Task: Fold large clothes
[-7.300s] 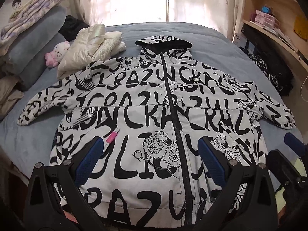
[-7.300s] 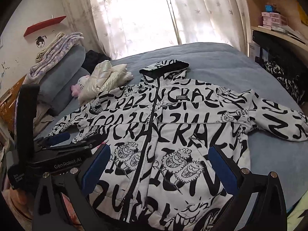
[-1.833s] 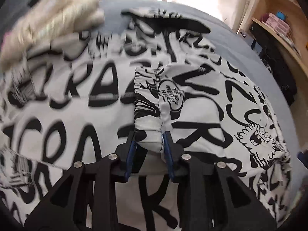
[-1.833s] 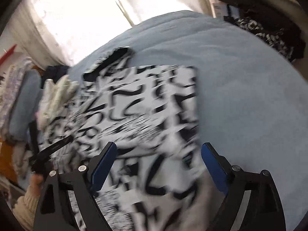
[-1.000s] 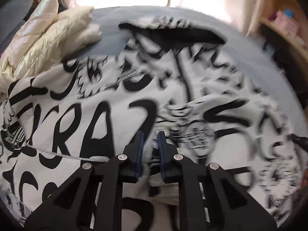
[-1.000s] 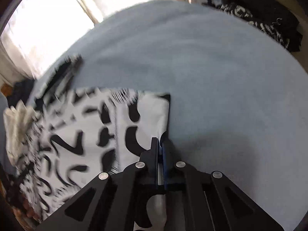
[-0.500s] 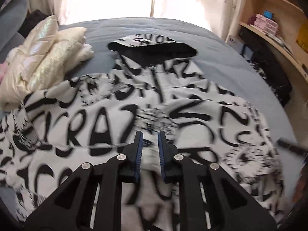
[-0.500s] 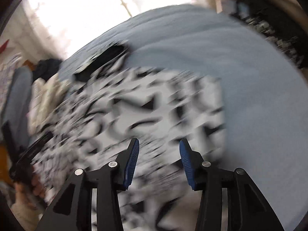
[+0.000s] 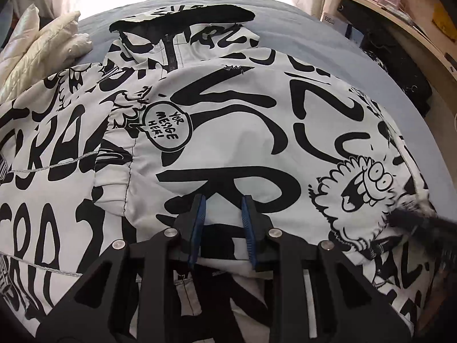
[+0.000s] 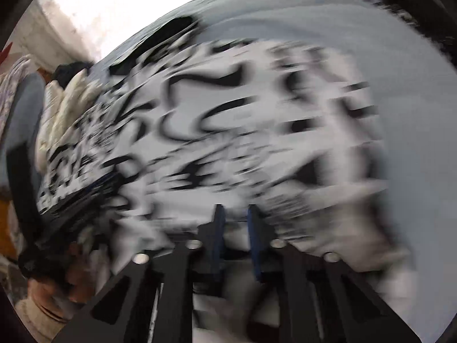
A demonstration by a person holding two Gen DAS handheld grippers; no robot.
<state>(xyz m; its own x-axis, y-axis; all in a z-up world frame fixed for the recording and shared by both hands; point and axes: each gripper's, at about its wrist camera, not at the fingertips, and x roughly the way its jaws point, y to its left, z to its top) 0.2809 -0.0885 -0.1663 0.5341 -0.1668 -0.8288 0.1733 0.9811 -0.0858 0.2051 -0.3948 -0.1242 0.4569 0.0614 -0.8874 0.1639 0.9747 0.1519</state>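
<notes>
The white hooded jacket (image 9: pixel 228 131) with black lettering lies front up on the blue bed. Its right sleeve is folded across the chest, cuff (image 9: pixel 120 148) toward the left. My left gripper (image 9: pixel 222 208) hovers just above the folded sleeve with its blue pads a narrow gap apart and nothing between them. My right gripper (image 10: pixel 234 223) is low over the jacket's (image 10: pixel 228 131) right side, pads a narrow gap apart; the right wrist view is heavily blurred. The right gripper shows as a dark blur in the left wrist view (image 9: pixel 422 223).
A cream puffer jacket (image 9: pixel 42 48) lies at the bed's far left. Wooden shelves (image 9: pixel 400 14) and dark items stand along the right. Bare blue bedding (image 10: pixel 414 114) lies right of the jacket. A hand on the left gripper (image 10: pixel 65 257) shows at the left.
The left gripper has dropped closer to the folded sleeve and its pads have spread slightly. The right gripper's pads have narrowed as it swings over the jacket's right side.
</notes>
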